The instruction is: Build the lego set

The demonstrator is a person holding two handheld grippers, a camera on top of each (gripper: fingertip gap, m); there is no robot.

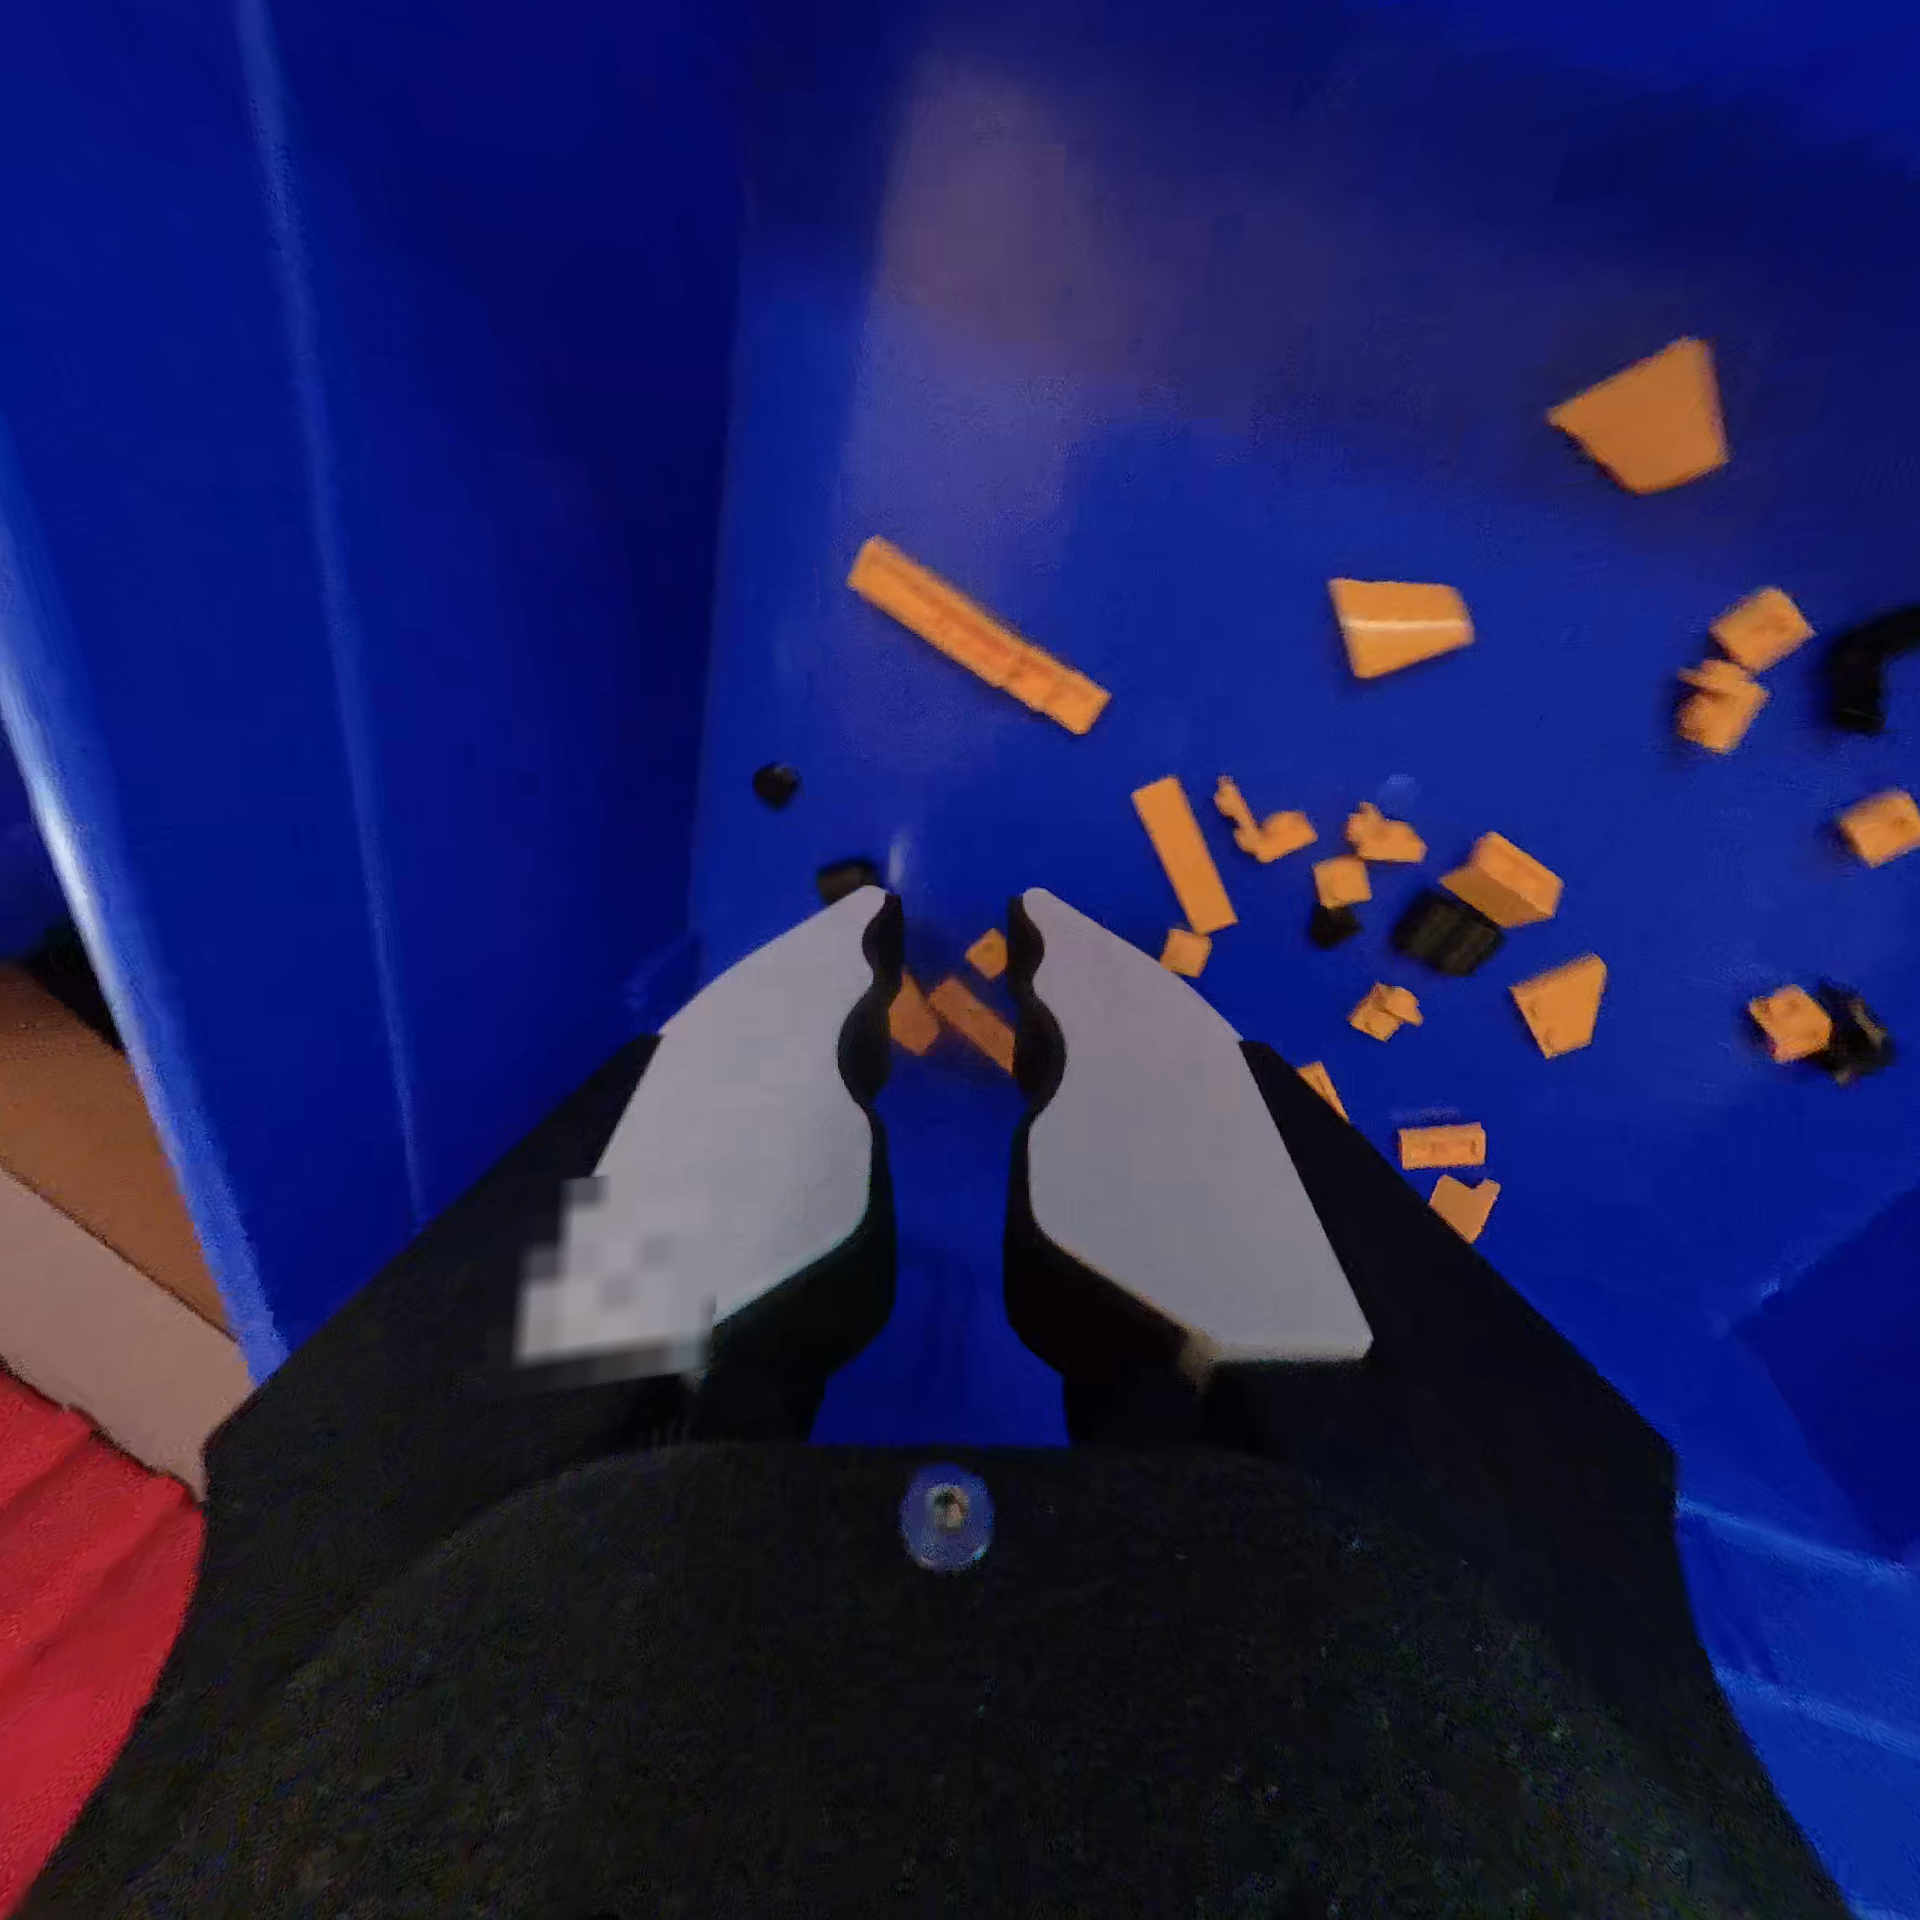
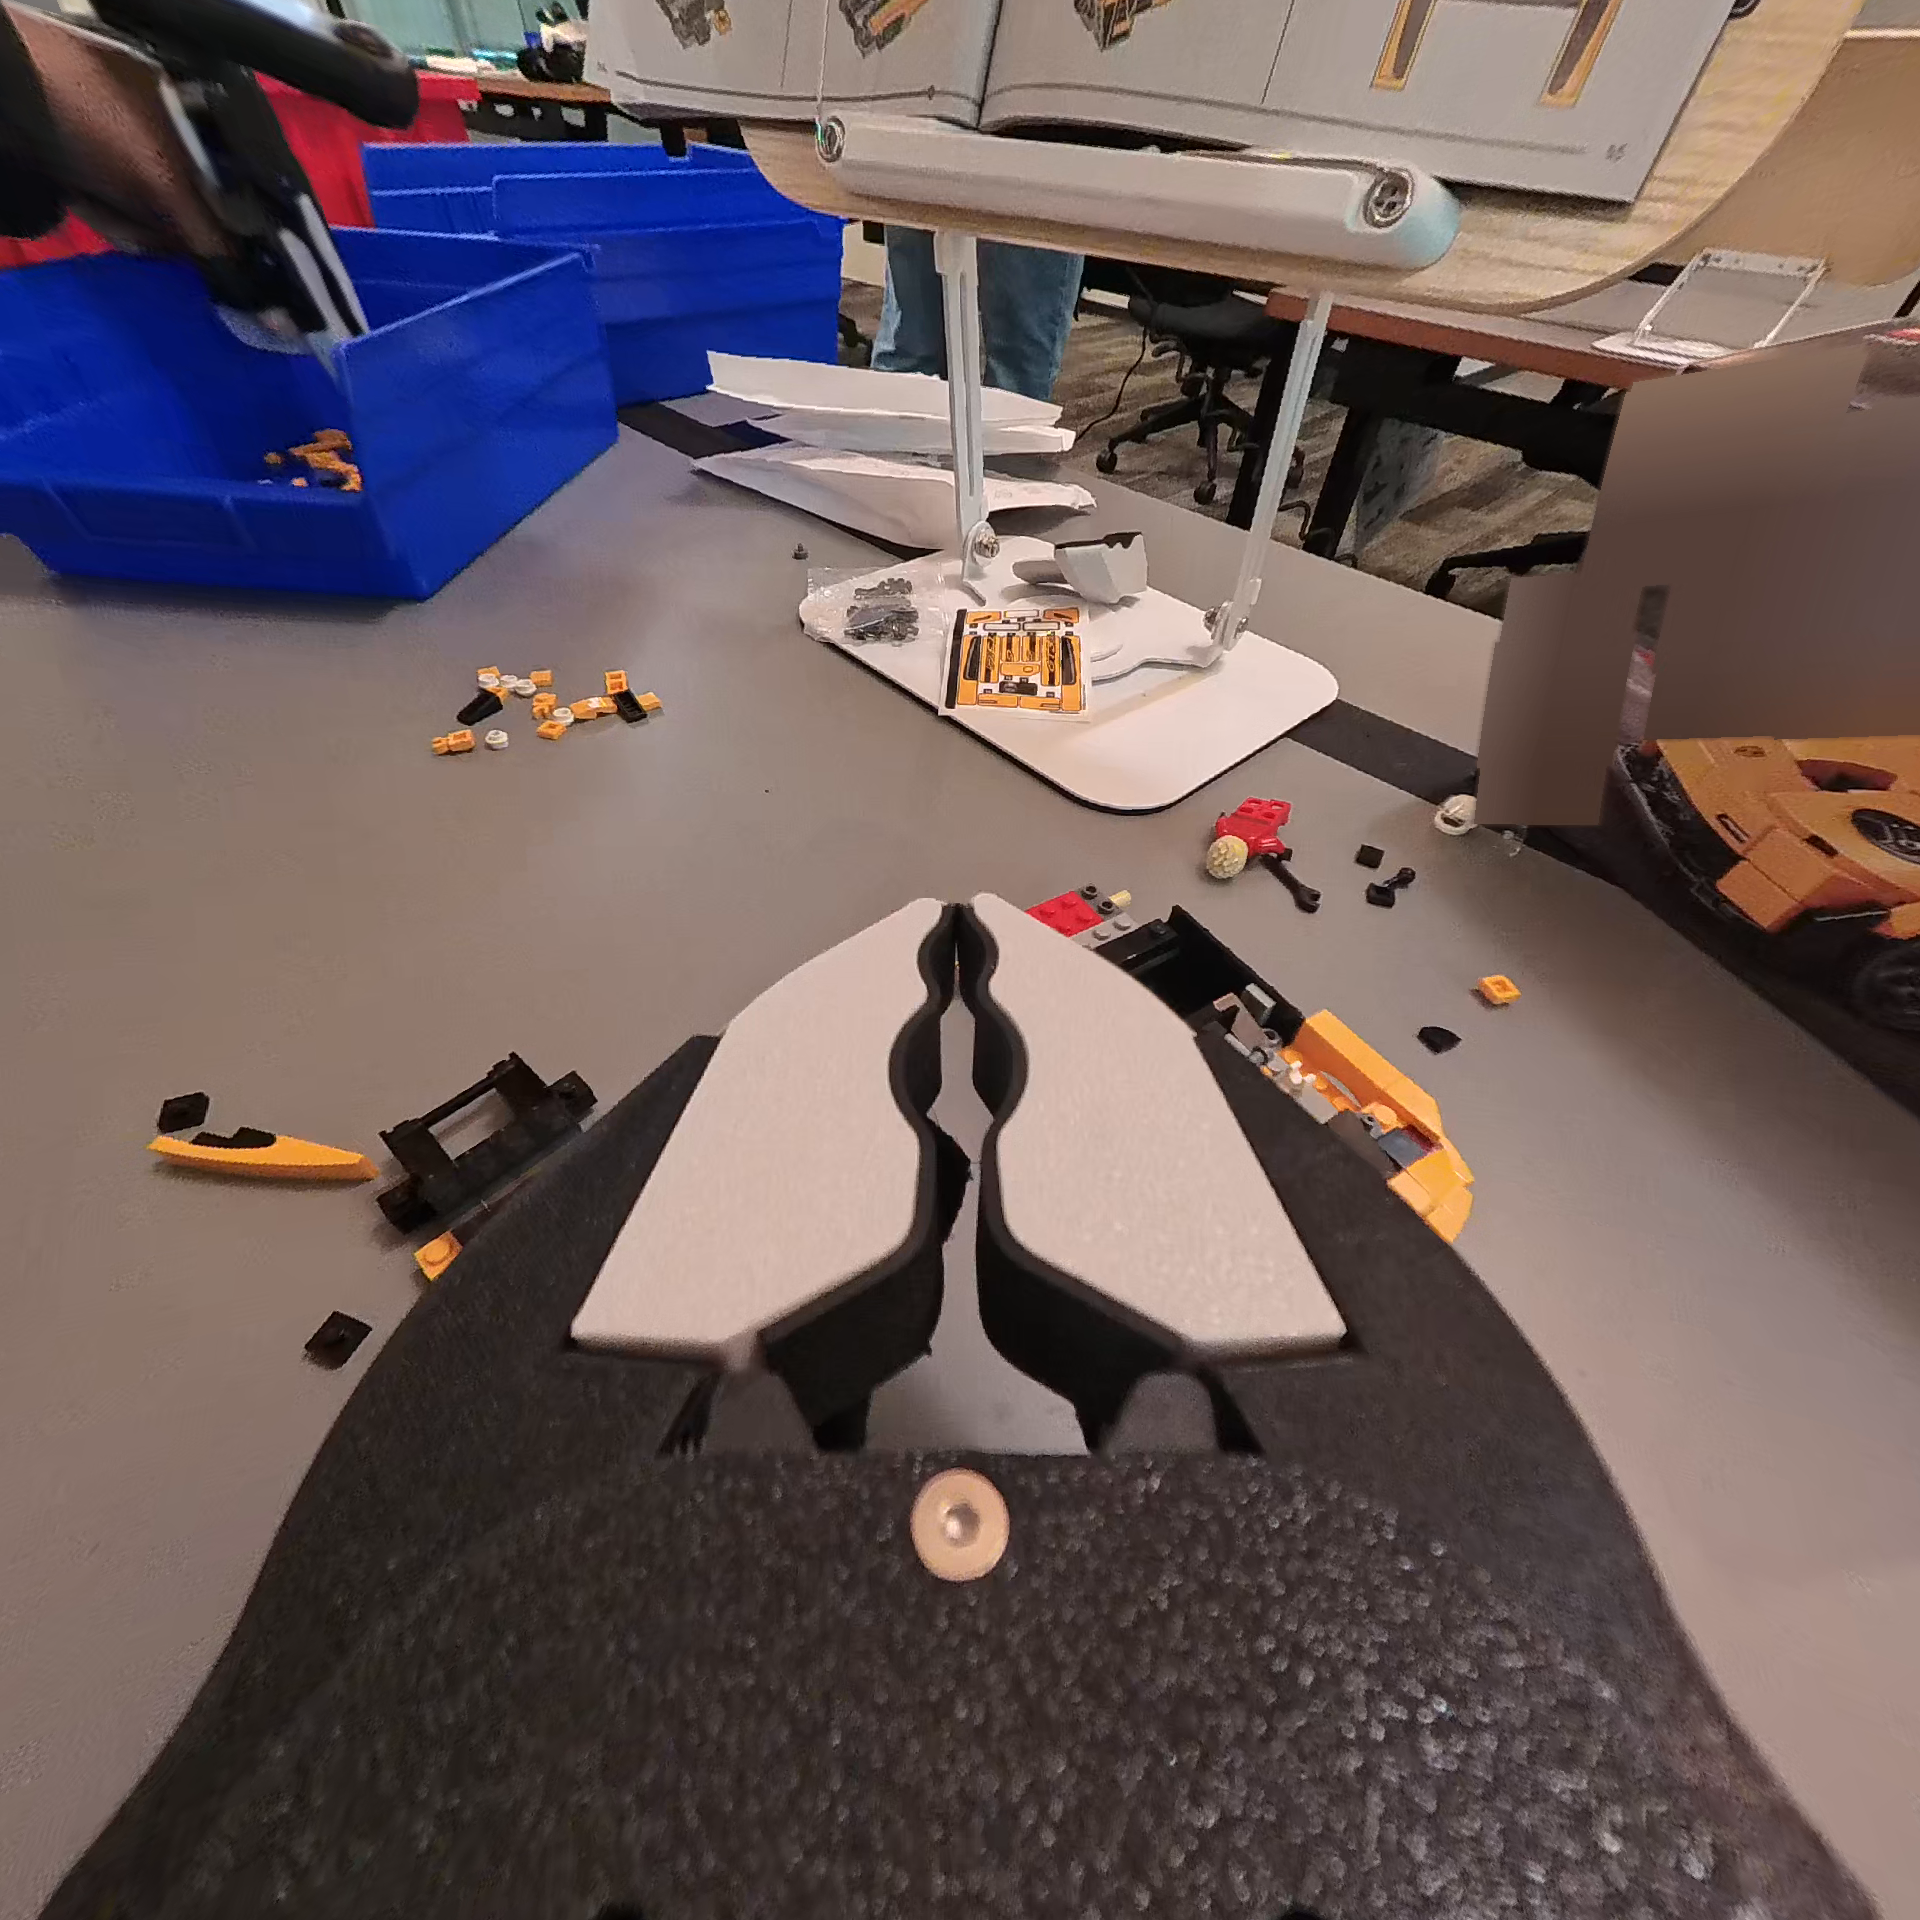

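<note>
Left gripper over orange bricks

Left gripper, jaws apart, above orange pieces in blue bin.

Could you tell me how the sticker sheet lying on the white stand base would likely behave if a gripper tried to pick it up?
The sticker sheet looks thin and flat, so it is probably floppy and very light. Lying flush on the stand base, it likely slides rather than lifts.
</note>
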